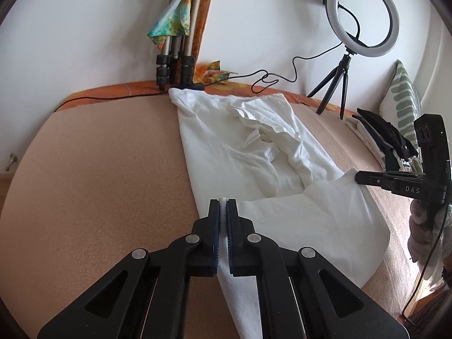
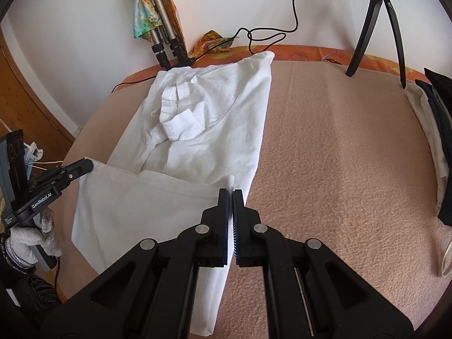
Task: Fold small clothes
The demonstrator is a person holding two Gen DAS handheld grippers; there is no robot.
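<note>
While both corners are pinched, I log the left wrist view first: my left gripper (image 1: 223, 207) is clamped on the near hem corner of the white garment (image 1: 226, 147), which runs from frame center to the upper middle across the beige blanket (image 1: 93, 169). Right gripper (image 1: 364, 176) bites the other corner at right-center. Folded pile (image 1: 375, 135) sits upper right beside the ring light (image 1: 363, 17).

Right wrist view: right gripper (image 2: 232, 196) is closed on cloth at lower center; left gripper (image 2: 84, 166) holds its corner at left-center.

My judgement: carry both corners together, level and taut, toward the far edge, landing hem on shoulders without dragging the bunched sleeve (image 2: 176, 118).

No containers visible.
</note>
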